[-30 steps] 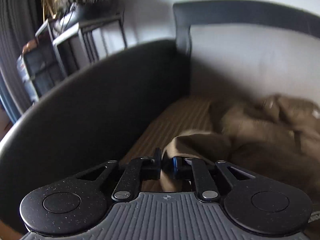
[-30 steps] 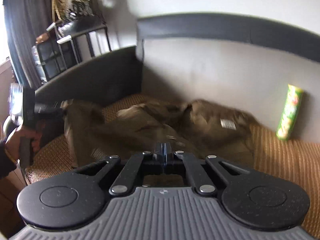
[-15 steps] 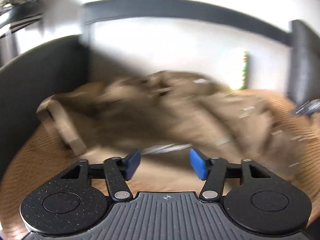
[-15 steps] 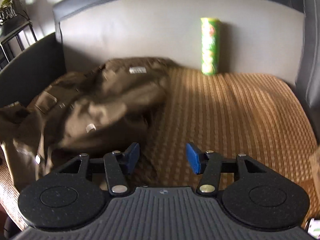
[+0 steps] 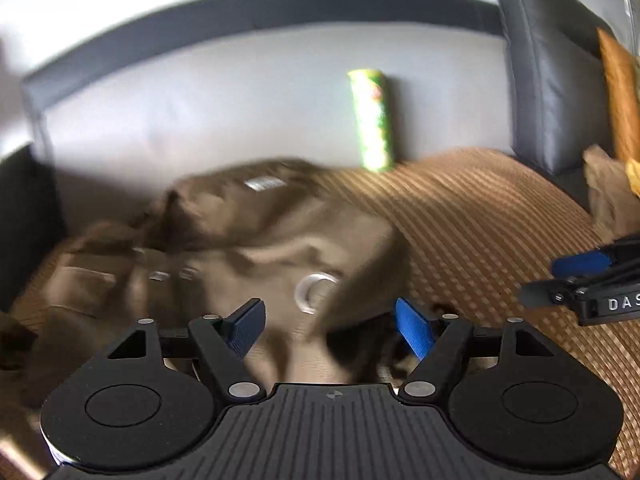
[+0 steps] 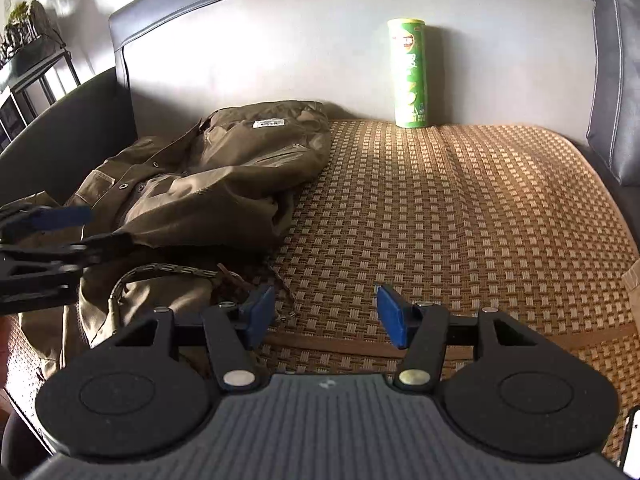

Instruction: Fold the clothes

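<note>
While crumpled olive jacket [image 6: 224, 184] lies on woven mat [image 6: 460, 220], left gripper [image 5: 330, 328] closing, right gripper [image 6: 326, 312] opening, both empty

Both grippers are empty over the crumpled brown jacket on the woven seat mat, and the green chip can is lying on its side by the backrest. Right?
Not quite. The green chip can stands upright against the backrest, as the right wrist view shows. The rest holds: left gripper and right gripper grip nothing, and the brown jacket lies crumpled on the woven seat mat.

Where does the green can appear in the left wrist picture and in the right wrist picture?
Left wrist: the green can stands above centre, blurred, against the sofa back, behind the brown jacket.
Right wrist: the green can stands upper centre-right, sharp, on the mat's far edge.
Shared landmark: the woven mat.
</note>
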### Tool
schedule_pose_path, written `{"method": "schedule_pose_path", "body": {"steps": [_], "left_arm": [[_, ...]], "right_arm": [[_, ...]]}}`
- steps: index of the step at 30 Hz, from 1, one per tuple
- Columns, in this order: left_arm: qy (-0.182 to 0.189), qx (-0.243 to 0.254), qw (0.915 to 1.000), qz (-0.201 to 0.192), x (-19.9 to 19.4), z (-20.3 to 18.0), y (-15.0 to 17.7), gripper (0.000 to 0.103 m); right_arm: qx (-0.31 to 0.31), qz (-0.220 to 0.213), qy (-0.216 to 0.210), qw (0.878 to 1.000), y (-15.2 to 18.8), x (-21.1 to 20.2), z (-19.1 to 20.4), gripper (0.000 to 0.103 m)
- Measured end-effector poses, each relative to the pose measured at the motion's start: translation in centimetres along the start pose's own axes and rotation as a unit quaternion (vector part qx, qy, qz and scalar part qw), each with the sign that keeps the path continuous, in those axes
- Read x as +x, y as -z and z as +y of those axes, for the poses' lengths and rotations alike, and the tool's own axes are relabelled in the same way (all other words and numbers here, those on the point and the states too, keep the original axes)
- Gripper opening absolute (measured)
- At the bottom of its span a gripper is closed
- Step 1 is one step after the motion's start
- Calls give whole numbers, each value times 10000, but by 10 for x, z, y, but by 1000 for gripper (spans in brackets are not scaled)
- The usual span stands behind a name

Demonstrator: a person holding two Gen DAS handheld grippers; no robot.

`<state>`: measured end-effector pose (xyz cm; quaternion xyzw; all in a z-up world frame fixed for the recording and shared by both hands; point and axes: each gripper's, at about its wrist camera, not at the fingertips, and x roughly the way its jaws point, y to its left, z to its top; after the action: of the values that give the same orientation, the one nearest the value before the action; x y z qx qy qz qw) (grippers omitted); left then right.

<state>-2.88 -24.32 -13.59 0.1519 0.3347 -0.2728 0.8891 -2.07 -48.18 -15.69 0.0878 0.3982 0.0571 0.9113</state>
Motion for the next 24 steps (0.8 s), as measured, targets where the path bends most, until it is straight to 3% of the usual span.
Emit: {"method": "schedule_pose_path", "body": {"steps": [1, 2, 5, 9, 13, 16, 20, 24], "left_arm": [[17, 131, 9999, 69, 10, 1, 0, 22], [-29, 160, 9998, 128, 15, 5, 1, 4], [12, -589, 9982, 93, 10, 48, 7, 1], [-94, -1651, 9862, 21, -8, 121, 25, 1], [-331, -2141, 9762, -72, -31, 174, 58, 1], [-491, -2612, 9640, -81, -40, 209, 84, 1], [-681, -2678, 9609, -173, -50, 231, 103, 2], [-646, -2627, 9626, -115, -48, 244, 100, 3]], "right_arm": [[27, 14, -7, 10000, 1, 2, 0, 62], [48, 29, -19, 10000, 1, 5, 0, 62], [72, 54, -80, 9999, 2, 9, 3, 62], [-6, 40, -194, 9998, 1, 13, 9, 62], [14, 8, -397, 9992, 0, 23, 17, 62], [-61, 63, -528, 9986, -2, 38, 28, 62], [-149, 181, -698, 9973, -6, 66, 47, 62], [-208, 237, -869, 9957, -10, 100, 68, 66]]}}
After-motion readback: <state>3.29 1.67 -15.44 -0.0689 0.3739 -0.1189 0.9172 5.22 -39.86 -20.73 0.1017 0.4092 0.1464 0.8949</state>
